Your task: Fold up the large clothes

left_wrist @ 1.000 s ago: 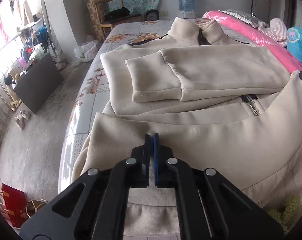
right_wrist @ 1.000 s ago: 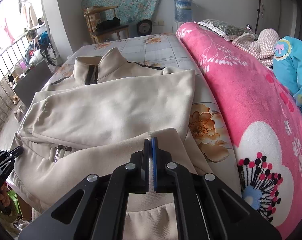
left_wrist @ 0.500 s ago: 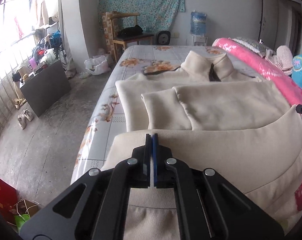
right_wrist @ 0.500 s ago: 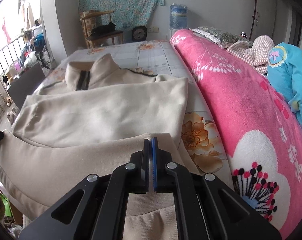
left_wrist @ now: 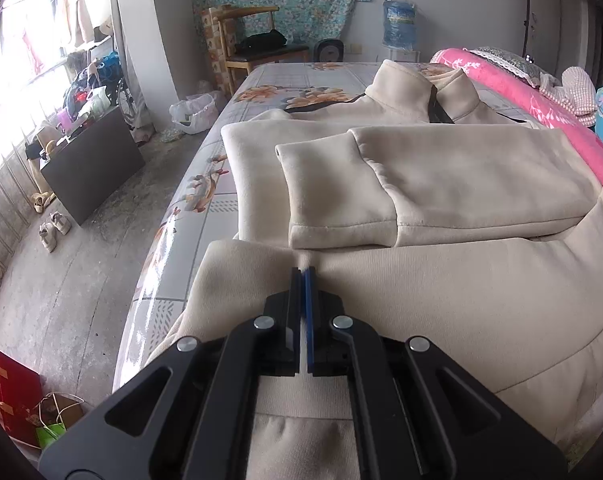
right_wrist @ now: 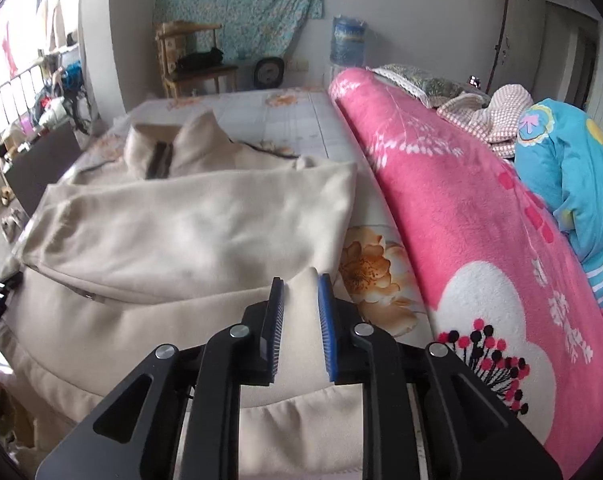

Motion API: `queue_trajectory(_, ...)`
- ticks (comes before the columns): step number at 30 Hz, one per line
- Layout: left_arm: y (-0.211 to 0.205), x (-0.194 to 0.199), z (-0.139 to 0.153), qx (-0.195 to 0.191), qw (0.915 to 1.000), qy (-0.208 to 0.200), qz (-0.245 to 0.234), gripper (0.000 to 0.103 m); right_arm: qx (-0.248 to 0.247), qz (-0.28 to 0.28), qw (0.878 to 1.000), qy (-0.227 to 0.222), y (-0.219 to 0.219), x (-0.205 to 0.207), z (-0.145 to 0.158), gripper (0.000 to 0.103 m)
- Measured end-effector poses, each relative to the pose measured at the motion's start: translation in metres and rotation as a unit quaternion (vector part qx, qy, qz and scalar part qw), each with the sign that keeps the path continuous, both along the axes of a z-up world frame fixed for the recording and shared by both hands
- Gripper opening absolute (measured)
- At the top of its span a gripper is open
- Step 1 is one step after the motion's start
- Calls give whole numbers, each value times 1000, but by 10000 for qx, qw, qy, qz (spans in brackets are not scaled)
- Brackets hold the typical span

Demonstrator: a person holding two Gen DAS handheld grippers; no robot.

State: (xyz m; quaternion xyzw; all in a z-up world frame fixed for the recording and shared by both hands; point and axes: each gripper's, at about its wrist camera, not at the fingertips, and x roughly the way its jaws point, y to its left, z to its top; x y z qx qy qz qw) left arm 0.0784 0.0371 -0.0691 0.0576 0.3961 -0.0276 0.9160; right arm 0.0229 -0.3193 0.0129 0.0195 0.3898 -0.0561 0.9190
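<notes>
Nearest, in the left wrist view: left gripper (left_wrist: 304,276) pinched tight on the ribbed hem (left_wrist: 441,300) of the cream jacket (left_wrist: 461,184), hem carried up over the lower body and laid just short of the folded sleeve cuff (left_wrist: 333,192). In the right wrist view: right gripper (right_wrist: 300,284) with jaws opening, narrow gap, the hem's far corner (right_wrist: 301,312) lying between the pads but no longer pressed.

Step in hand, by judgement: bottom-up fold of the jacket, hem brought toward the sleeves, release begun on the right side only.

Beyond the hem: both sleeves crossed over the chest, collar (left_wrist: 421,84) and dark zip at the far end, whole jacket spread on the floral-sheeted bed (left_wrist: 205,184). Right of the jacket: pink blanket (right_wrist: 461,216), just beside its edge.

Next move likely to call for: loosening of the left grip as well, both tools drawn back clear without dragging the cloth, then a check that the fold lies even. Left corner a risk if pulled while clamped.
</notes>
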Motion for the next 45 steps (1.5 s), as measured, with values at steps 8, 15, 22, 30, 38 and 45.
queue_trajectory(8,1,0,0,-16,10000,24,-30,1,927,2557,9611,488,112,-5,-17,19)
queue_trajectory(15,1,1,1,-33,9999,74,-121,2,635,3139,9433,875,163,14,-66,16)
queue_trajectory(22,8,-31,42,-914,9930,-302,-691,21,851,3016,9469,723,156,27,-69,11)
queue_trajectory(30,-46,-37,1,-1165,9803,617,-1468,22,1291,2746,9498,757,146,38,-69,10)
queue_trajectory(38,-50,-36,-2,-1059,9826,571,-1413,21,633,1621,9841,362,66,6,-34,14)
queue_trajectory(45,-49,-35,-1,-1063,9823,583,-1428,21,387,70,9970,666,-42,-2,-67,3)
